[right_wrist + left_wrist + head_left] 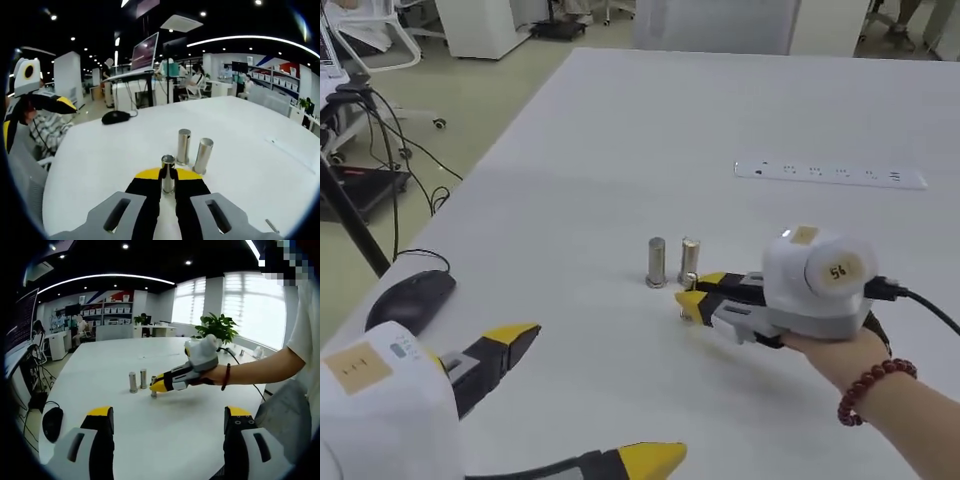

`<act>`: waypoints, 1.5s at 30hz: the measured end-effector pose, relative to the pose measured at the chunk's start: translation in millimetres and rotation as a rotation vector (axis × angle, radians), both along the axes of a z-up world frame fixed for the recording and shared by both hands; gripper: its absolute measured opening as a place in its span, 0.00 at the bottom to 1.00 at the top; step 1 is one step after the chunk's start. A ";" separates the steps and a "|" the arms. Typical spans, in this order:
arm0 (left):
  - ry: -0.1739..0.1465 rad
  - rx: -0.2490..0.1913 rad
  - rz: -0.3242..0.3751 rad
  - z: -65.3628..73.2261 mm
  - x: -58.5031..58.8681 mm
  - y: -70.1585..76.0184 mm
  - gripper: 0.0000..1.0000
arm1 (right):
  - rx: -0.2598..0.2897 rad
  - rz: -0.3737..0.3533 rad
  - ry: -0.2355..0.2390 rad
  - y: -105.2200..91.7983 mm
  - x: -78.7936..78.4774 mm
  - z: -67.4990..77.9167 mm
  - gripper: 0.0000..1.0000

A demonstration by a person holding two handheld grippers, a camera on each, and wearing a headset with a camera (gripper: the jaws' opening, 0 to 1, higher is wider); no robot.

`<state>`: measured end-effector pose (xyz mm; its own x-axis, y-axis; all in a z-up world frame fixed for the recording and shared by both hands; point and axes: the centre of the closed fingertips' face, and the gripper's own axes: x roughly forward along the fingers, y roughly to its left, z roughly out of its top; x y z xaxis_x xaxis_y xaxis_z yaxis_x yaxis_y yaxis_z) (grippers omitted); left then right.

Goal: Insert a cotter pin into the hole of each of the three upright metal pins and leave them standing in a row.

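Three small upright metal pins stand on the white table. Two of them, one pin (656, 262) and a second pin (689, 258), stand side by side, free. The third pin (168, 173) is clamped between the yellow-tipped jaws of my right gripper (168, 176), just in front of the other two (183, 146) (203, 155). In the head view the right gripper (691, 293) holds that third pin (691, 283) upright on the table. My left gripper (590, 400) is wide open at the near left edge, holding nothing; its jaws stand far apart in the left gripper view (167, 422).
A white power strip (830, 174) lies far right on the table. A black mouse (410, 300) rests near the left edge. A thin metal piece (270, 226) lies on the table to the right of the right gripper. Office desks and chairs stand beyond.
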<state>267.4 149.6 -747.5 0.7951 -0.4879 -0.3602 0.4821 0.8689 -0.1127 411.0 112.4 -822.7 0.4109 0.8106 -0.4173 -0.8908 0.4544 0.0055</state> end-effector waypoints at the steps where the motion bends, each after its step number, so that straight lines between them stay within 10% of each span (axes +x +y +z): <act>1: -0.002 0.001 -0.003 0.4 -0.4 -1.0 0.91 | -0.001 -0.005 0.001 -2.0 -2.0 0.1 0.10; 45: -0.049 0.005 -0.062 14.8 -19.1 -17.3 0.89 | -0.018 -0.257 0.025 -71.1 -46.9 -3.6 0.10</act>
<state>248.3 132.3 -732.6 0.7802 -0.5348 -0.3243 0.5395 0.8378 -0.0838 364.1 41.4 -826.4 0.5921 0.6729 -0.4434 -0.7456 0.6662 0.0153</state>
